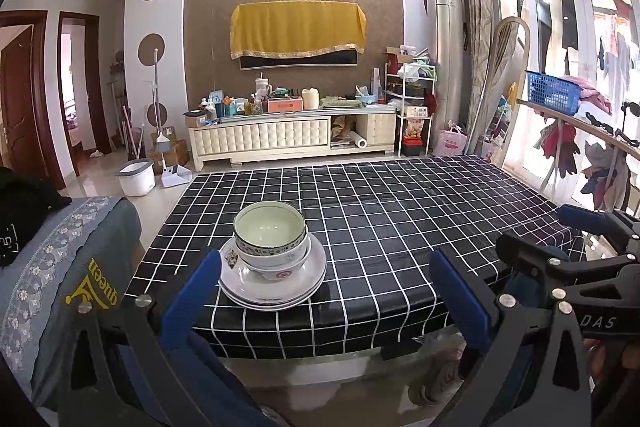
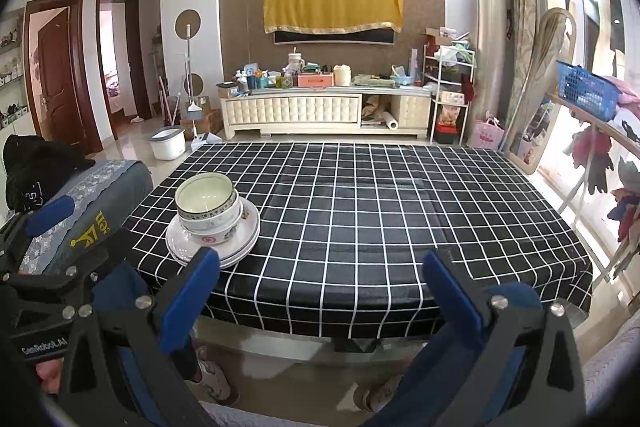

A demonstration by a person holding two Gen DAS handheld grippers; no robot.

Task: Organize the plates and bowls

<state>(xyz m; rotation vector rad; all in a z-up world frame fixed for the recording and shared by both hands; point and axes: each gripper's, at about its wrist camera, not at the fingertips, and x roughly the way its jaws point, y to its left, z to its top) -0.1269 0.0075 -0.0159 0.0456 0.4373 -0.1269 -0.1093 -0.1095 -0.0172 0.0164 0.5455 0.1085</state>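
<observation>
A stack of white bowls [image 1: 269, 239] sits nested on a stack of white plates [image 1: 276, 287] near the front left corner of the black checked table [image 1: 400, 219]. The top bowl has a dark patterned rim and is empty. My left gripper [image 1: 324, 283] hangs open at the table's front edge, with its left fingertip just left of the plates and nothing between its fingers. In the right wrist view the same bowls [image 2: 208, 205] and plates [image 2: 240, 239] stand at the left. My right gripper [image 2: 320, 283] is open and empty at the front edge, to the right of the stack.
A grey chair cover [image 1: 68, 267] with a yellow logo stands left of the table. A drying rack [image 2: 600, 155] with clothes and a blue basket [image 2: 586, 89] stands at the right. A cluttered TV cabinet [image 1: 292, 131] is behind the table. The right gripper's frame [image 1: 568, 267] shows in the left wrist view.
</observation>
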